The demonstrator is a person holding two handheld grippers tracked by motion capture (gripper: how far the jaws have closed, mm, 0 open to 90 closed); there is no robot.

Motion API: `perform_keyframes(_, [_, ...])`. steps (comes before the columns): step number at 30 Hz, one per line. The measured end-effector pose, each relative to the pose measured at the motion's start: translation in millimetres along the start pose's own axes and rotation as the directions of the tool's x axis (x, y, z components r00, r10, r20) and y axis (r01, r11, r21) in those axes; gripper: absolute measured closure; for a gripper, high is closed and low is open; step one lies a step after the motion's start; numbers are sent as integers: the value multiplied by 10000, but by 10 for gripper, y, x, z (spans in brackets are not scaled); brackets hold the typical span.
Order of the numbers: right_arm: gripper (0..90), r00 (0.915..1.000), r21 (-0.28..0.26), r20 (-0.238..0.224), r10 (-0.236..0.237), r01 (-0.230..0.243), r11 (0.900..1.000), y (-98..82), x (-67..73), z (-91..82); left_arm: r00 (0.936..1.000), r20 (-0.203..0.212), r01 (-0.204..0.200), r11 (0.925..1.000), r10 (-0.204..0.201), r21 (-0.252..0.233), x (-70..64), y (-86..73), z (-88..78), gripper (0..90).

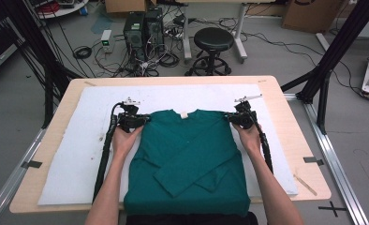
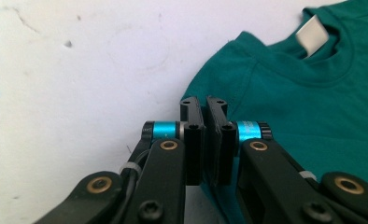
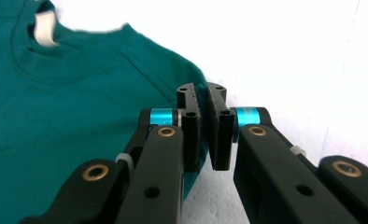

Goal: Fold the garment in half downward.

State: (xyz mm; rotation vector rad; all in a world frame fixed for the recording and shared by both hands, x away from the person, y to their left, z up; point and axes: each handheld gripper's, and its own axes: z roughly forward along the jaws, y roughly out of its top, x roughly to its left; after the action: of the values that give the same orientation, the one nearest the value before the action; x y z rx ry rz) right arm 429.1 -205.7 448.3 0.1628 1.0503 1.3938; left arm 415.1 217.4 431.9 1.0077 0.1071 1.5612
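A teal long-sleeved shirt (image 1: 187,154) lies flat on a white sheet (image 1: 89,140), collar away from the person, with both sleeves folded across its front. A white label (image 1: 184,114) shows at the neck. My left gripper (image 1: 146,120) is shut on the shirt's left shoulder edge. In the left gripper view its jaws (image 2: 204,105) meet at the fabric's edge, with the shirt (image 2: 303,107) to their right. My right gripper (image 1: 230,117) is shut on the right shoulder. In the right gripper view teal cloth shows between the closed jaws (image 3: 201,93), with the shirt (image 3: 70,102) spreading left.
The white sheet covers most of a wooden table (image 1: 292,136). The shirt's hem hangs at the near edge. On the floor beyond the table stand a black stool (image 1: 213,40), two computer towers (image 1: 143,28) and loose cables. Black frame posts (image 1: 332,51) rise at both sides.
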Motion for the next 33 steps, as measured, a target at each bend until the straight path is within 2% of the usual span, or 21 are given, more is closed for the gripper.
perform_keyframes(3, [865,9999,-30,50,-130,130,9999,67,20,-38,9998,-151,-150,9998,148,-101,-32,75,-40,858])
perform_keyframes(5, [865,9995,-148,177,-271,274,9995,174,56,-99,9996,-214,-169,9994,163,-290,-49,161,-81,858])
perform_keyframes(7, [865,9994,-237,205,-279,283,9993,210,58,-121,9995,-274,-166,9991,155,-397,-47,255,-114,858])
perform_keyframes(9, [865,9993,-392,269,-253,264,9989,323,60,-201,9995,-321,-95,9979,74,-645,-38,387,-173,858])
perform_keyframes(11, [865,9992,-511,290,-278,292,9983,354,59,-229,9994,-328,-96,9970,70,-773,-38,424,-195,858])
perform_keyframes(12, [865,9993,-646,275,-235,252,9976,419,42,-283,9991,-420,-124,9956,86,-929,-32,498,-233,858])
perform_keyframes(16, [865,9997,-1047,151,-184,199,9943,542,7,-383,9987,-499,-186,9941,133,-1066,-17,613,-283,858])
perform_keyframes(18, [865,9997,-1151,200,-114,136,9933,597,-6,-427,9989,-441,-194,9903,134,-1377,-9,705,-344,858])
perform_keyframes(20, [865,9998,-1266,161,-97,117,9919,646,-23,-471,9985,-505,-264,9891,192,-1445,-13,758,-378,858])
perform_keyframes(23, [865,9999,-1569,48,-105,111,9876,698,-23,-536,9983,-545,-308,9870,225,-1576,-27,805,-408,858])
perform_keyframes(24, [865,9999,-1630,62,-91,100,9866,708,-16,-554,9981,-552,-380,9826,284,-1818,-36,823,-441,858])
perform_keyframes(30, [865,9999,-1860,-127,-44,20,9825,722,-39,-598,9980,-521,-445,9806,352,-1911,-34,836,-468,858])
perform_keyframes(33, [865,9998,-2015,-178,-65,28,9795,725,-45,-610,9980,-465,-529,9741,437,-2196,-37,855,-502,858])
